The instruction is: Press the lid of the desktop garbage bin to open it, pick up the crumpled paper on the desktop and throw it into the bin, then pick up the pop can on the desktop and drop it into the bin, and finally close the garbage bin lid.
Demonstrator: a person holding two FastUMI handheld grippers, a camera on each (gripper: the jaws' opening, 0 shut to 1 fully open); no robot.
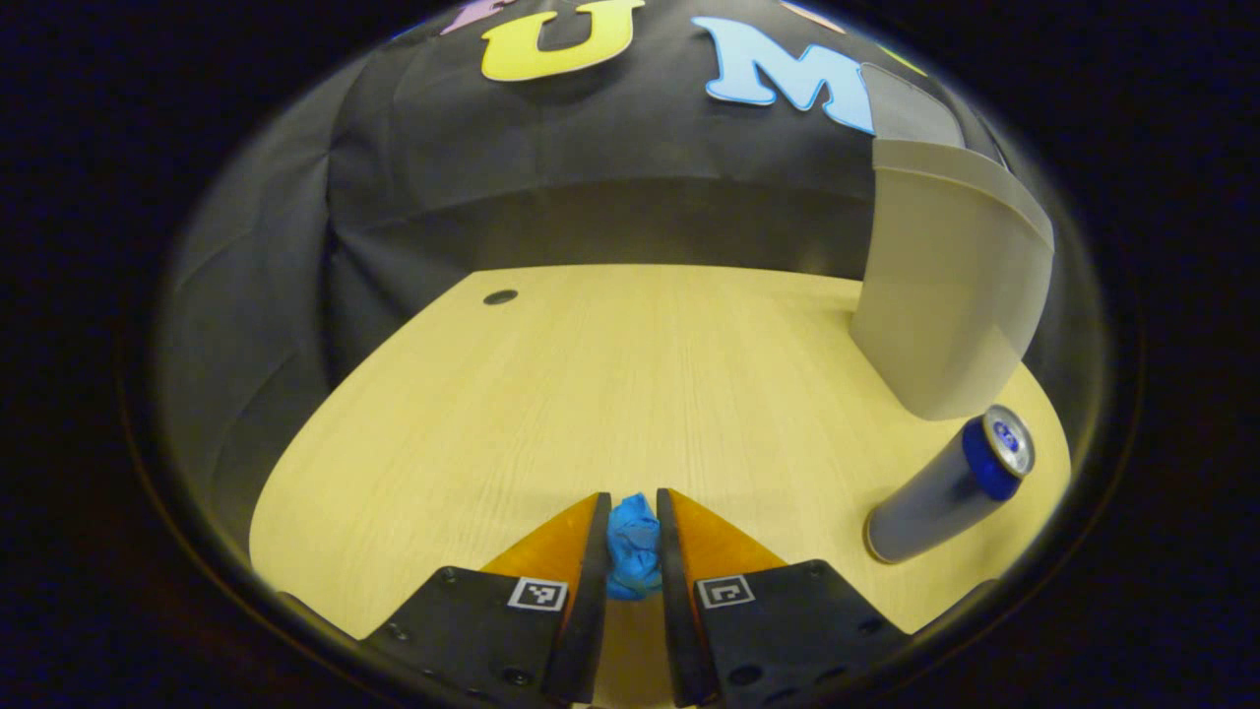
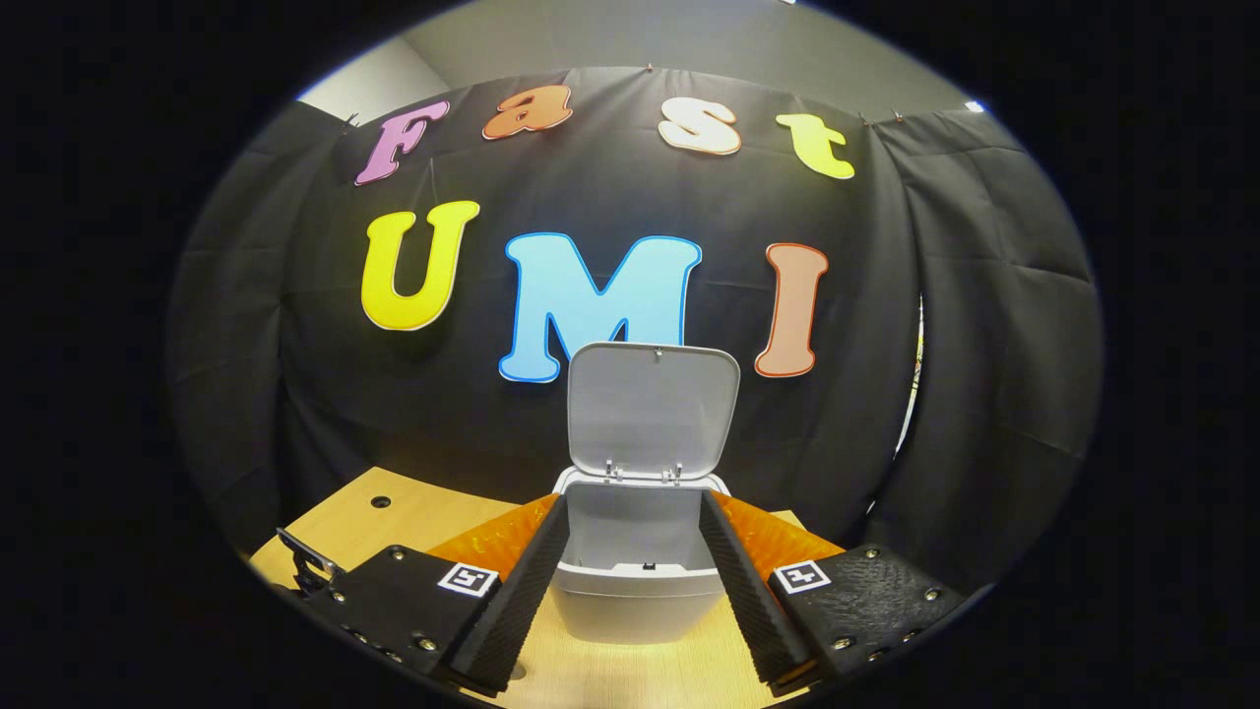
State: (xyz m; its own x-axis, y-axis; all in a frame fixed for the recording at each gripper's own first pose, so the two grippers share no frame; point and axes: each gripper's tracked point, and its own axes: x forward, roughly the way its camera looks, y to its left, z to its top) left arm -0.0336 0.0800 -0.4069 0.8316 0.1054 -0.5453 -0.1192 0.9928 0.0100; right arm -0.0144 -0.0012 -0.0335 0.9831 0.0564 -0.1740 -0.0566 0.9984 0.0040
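Left gripper view: the left gripper [image 1: 632,537] sits low over the table [image 1: 610,394], its jaws narrow, with the blue crumpled paper [image 1: 633,556] between the two fingers. Both fingers appear to touch the paper's sides; the paper also rests on or just above the table, and which of the two cannot be told. The bin [image 1: 945,295] stands at the table's far right edge, well apart from the paper. The can [image 1: 950,487] stands upright just in front of the bin, near its base and to the right of the gripper. A small dark hole [image 1: 500,296] in the table lies far left of the bin.

Right gripper view: the right gripper [image 2: 630,551] is held in front of the bin [image 2: 640,581], jaws wide and holding nothing, with the bin seen between the fingers. The lid [image 2: 652,409] is raised upright on its rear hinge, so the bin's mouth is open. The bin stands on the table [image 2: 413,517] against the booth wall.
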